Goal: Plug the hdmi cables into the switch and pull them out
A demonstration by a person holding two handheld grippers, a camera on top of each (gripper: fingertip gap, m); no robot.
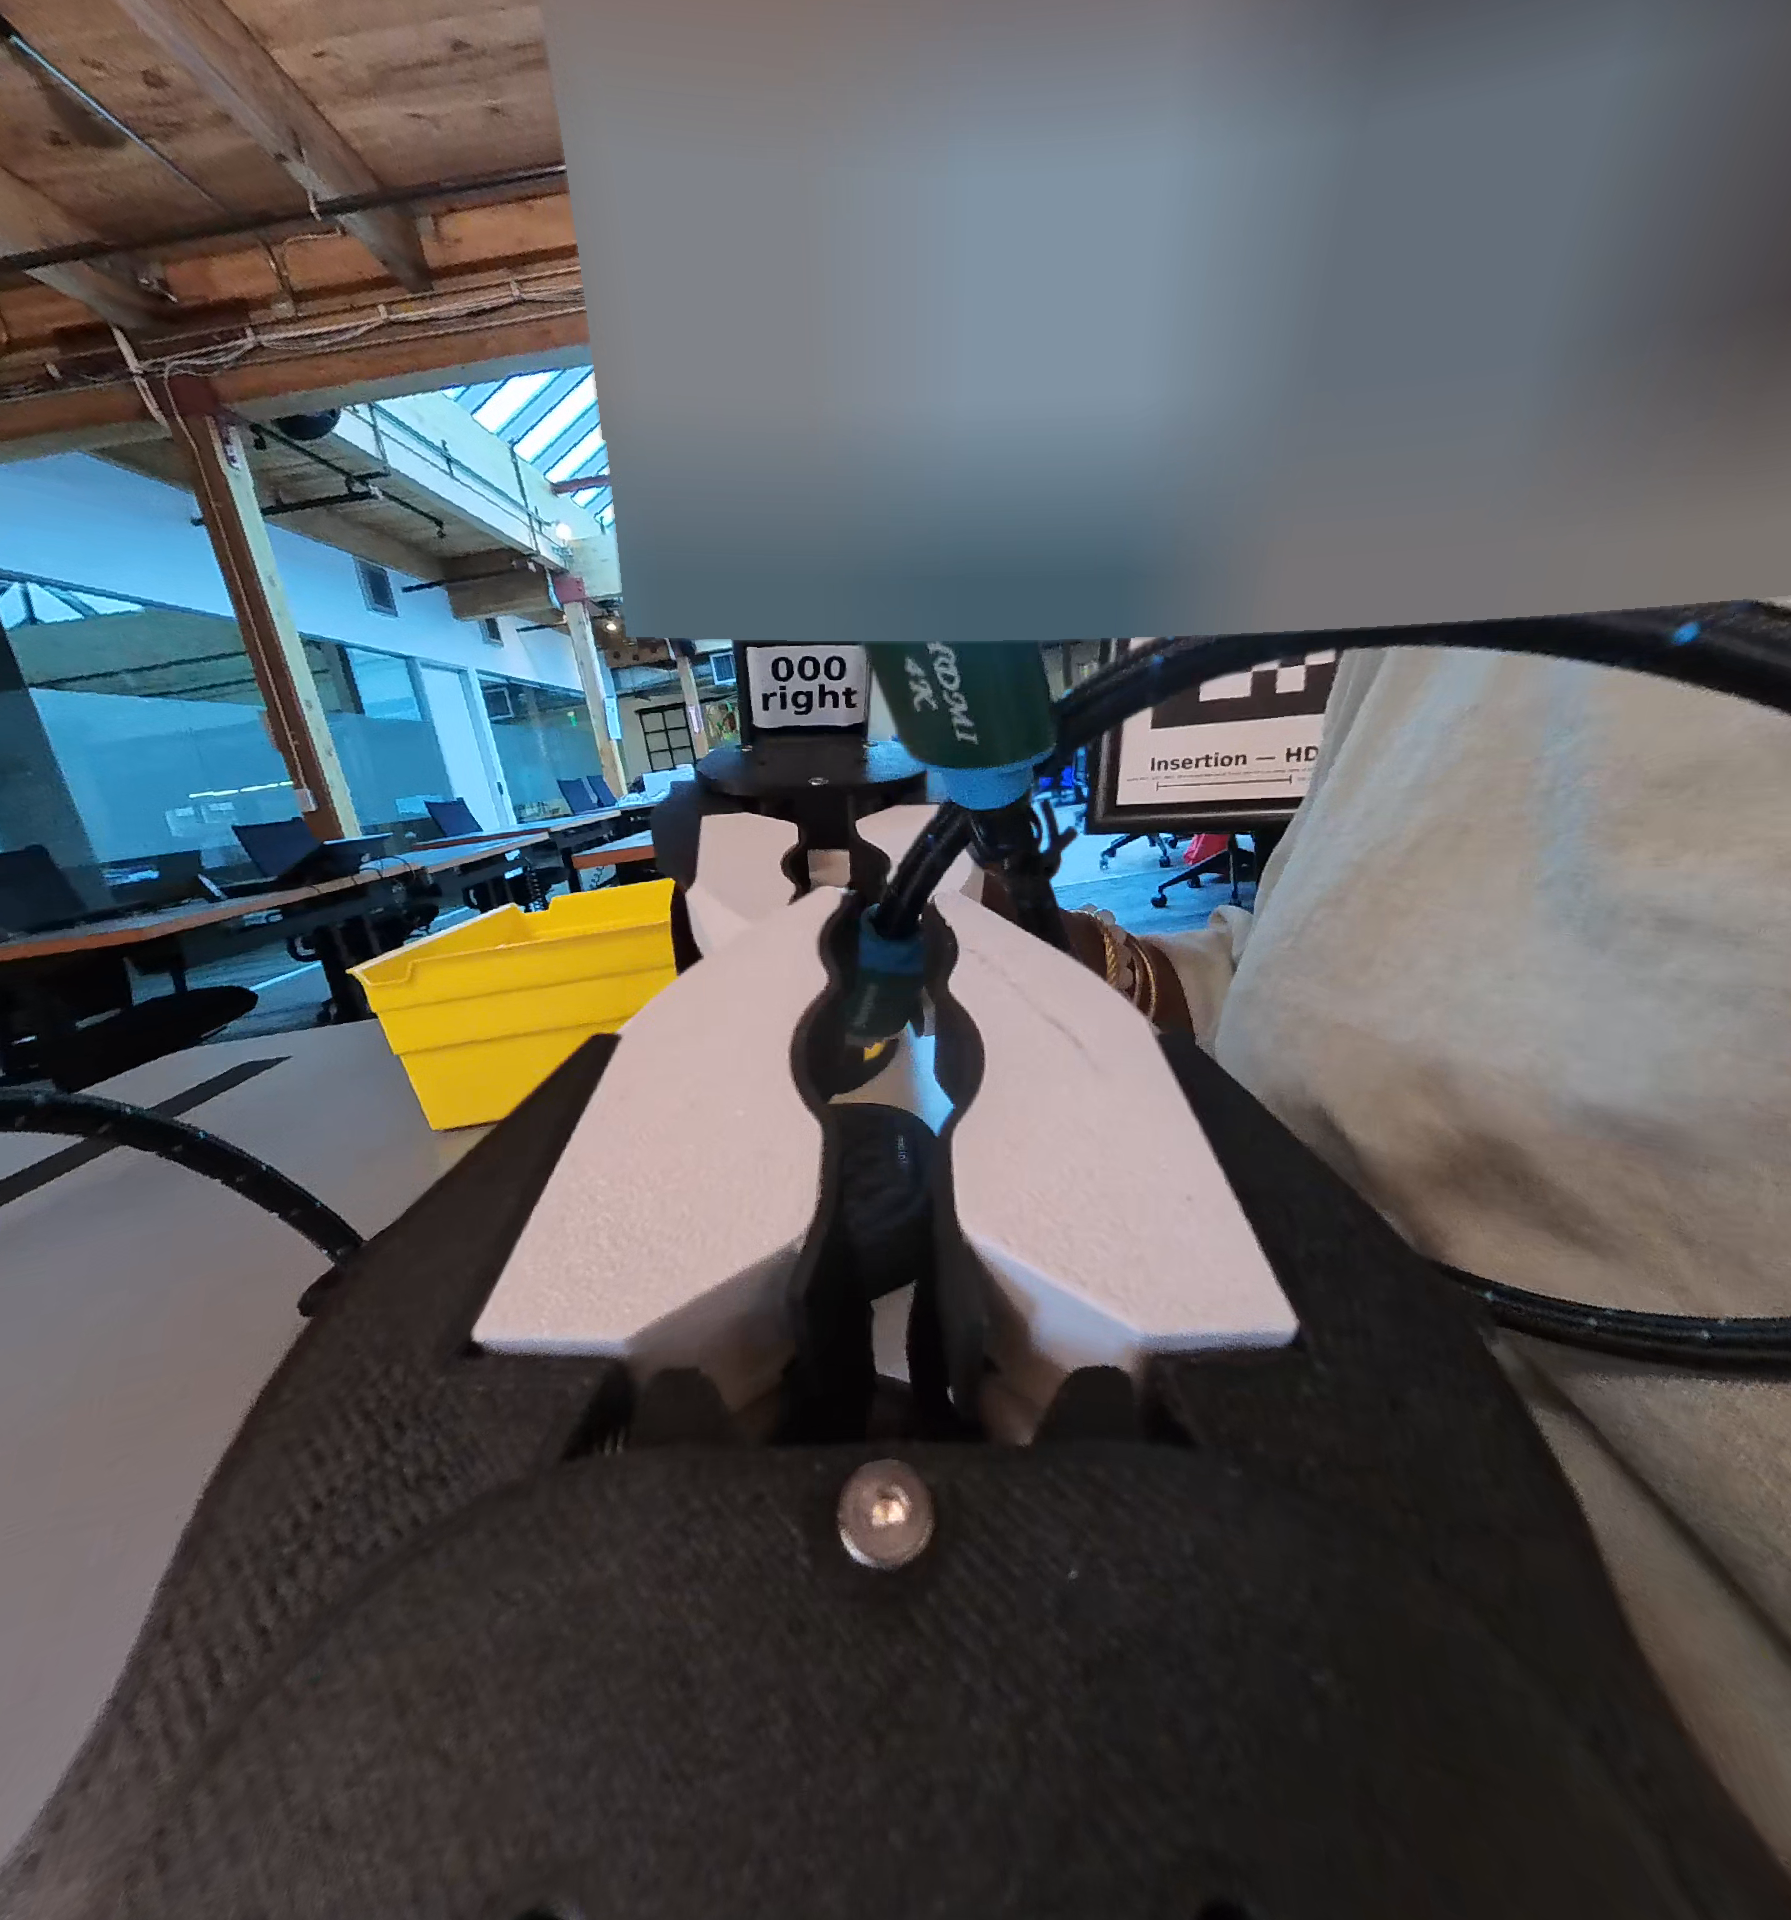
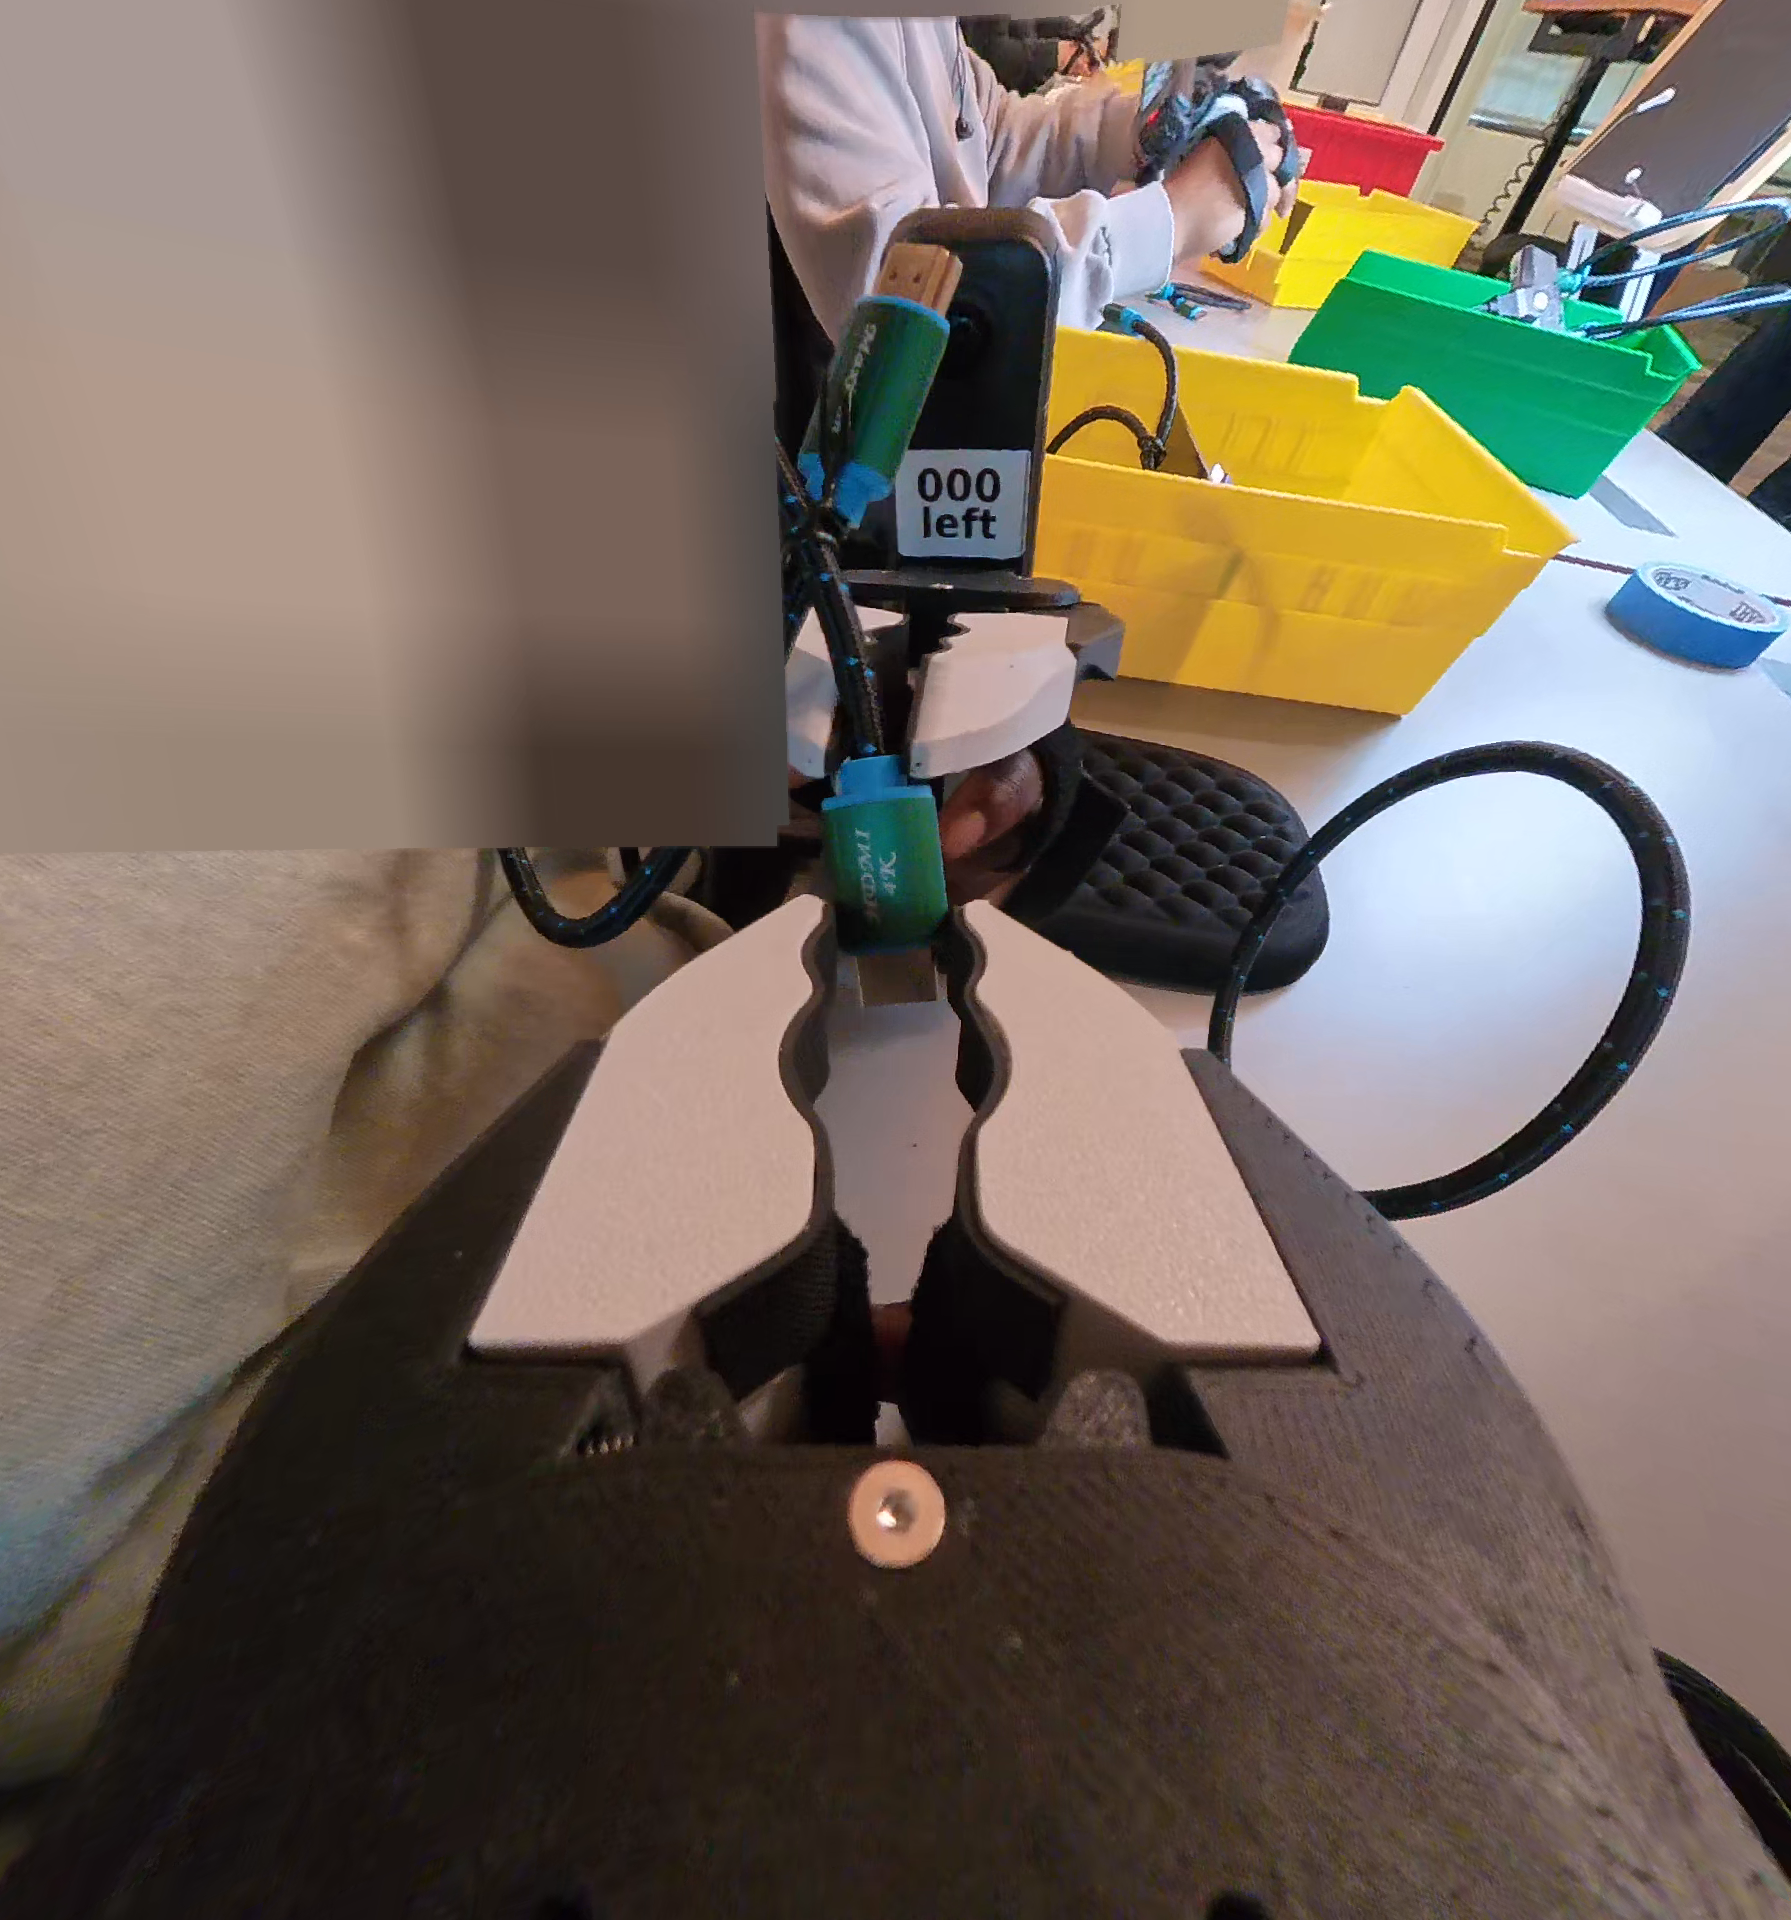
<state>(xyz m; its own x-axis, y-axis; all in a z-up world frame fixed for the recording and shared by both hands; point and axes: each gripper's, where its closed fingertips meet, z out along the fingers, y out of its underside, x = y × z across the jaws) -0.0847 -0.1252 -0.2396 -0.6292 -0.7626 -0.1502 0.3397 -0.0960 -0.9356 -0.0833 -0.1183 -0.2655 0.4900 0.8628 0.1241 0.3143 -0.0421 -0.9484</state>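
A green HDMI plug (image 2: 886, 873) with a blue collar hangs tip-down between the two grippers, which face each other. My right gripper (image 2: 889, 935) is closed around its lower end and metal tip. My left gripper (image 1: 883, 914) is closed on the black braided cable at that plug's collar (image 1: 875, 1003). It also shows in the right wrist view (image 2: 875, 727). A second green plug (image 2: 875, 384) stands tip-up above it, in front of the left gripper's mount, and also shows in the left wrist view (image 1: 974, 707). The right gripper (image 1: 823, 862) shows opposite. No switch is in view.
A cable loop (image 2: 1597, 935) lies on the white table (image 2: 1493, 1351). A black padded rest (image 2: 1182, 862), a yellow bin (image 2: 1286, 540), a green bin (image 2: 1493, 384) and a blue tape roll (image 2: 1696, 613) stand behind. A person in beige (image 1: 1493, 1039) is close by.
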